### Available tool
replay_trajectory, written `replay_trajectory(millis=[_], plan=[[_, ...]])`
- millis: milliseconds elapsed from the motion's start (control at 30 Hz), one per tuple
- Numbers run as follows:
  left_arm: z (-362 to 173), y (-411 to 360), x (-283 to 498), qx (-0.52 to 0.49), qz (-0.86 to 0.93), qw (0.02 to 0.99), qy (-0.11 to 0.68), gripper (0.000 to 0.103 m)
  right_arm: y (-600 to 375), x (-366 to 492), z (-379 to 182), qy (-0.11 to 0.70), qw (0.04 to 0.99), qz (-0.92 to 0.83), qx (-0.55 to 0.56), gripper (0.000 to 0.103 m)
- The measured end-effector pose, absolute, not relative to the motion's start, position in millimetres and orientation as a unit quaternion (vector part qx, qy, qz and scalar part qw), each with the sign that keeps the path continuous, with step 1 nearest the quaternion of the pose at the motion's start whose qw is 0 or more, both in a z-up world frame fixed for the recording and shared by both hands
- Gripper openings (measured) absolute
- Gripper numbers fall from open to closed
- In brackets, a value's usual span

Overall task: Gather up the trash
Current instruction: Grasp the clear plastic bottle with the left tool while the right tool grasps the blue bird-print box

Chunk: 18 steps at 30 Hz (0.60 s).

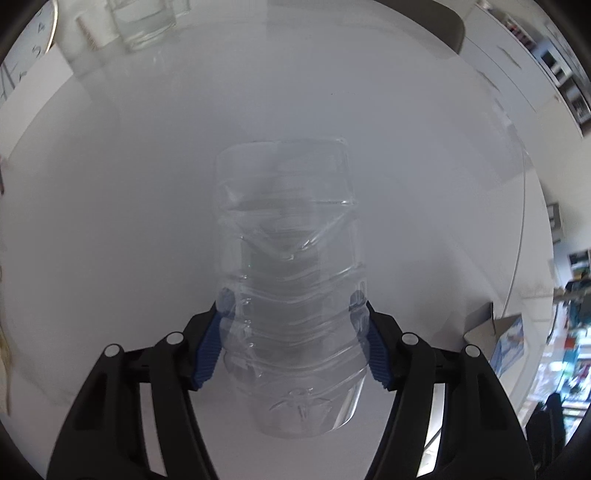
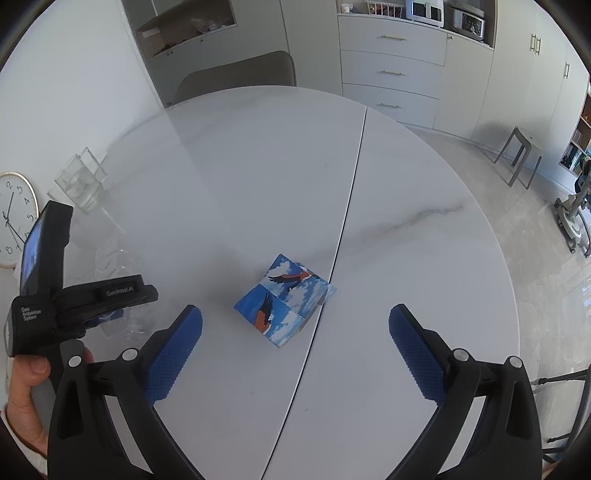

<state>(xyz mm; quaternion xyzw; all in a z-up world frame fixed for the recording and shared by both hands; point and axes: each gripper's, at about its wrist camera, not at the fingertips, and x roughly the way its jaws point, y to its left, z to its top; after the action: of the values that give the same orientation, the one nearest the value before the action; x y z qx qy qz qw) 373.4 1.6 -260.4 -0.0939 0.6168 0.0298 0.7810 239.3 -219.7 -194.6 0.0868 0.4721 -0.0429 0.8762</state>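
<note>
Clear, crumpled plastic fills the left wrist view: an empty bottle (image 1: 290, 280) lies between the left claw (image 1: 291, 306), whose blue pads (image 1: 208, 354) press in on its ribbed sides, pinching it over the white tabletop (image 1: 110, 184). A glass vase (image 1: 144, 22) and a clock (image 1: 33, 33) sit at the far left edge. Thin, slick walls could buckle or squirt out of the grip if it tightens or tilts. Farther right, the right claw (image 2: 295, 325) hangs spread wide above a blue bird-printed box (image 2: 284, 299), not touching it. Closing off-centre could push the box along the smooth marble rather than seize it.
</note>
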Motion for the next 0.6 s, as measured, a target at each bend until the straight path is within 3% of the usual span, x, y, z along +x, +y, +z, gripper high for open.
replay_trajectory(millis=[367,600], plan=[[-234.0,0.0,354.3,-0.009,-0.028,0.805,0.593,0.063,-198.3,257.0,-211.0,0.478,0.867,-0.093,0.105,0.101],[-222.3,21.8,336.5,0.039,-0.082,0.811,0.577,0.063,-193.2,263.6,-228.1,0.446,0.849,-0.203,0.198,0.100]])
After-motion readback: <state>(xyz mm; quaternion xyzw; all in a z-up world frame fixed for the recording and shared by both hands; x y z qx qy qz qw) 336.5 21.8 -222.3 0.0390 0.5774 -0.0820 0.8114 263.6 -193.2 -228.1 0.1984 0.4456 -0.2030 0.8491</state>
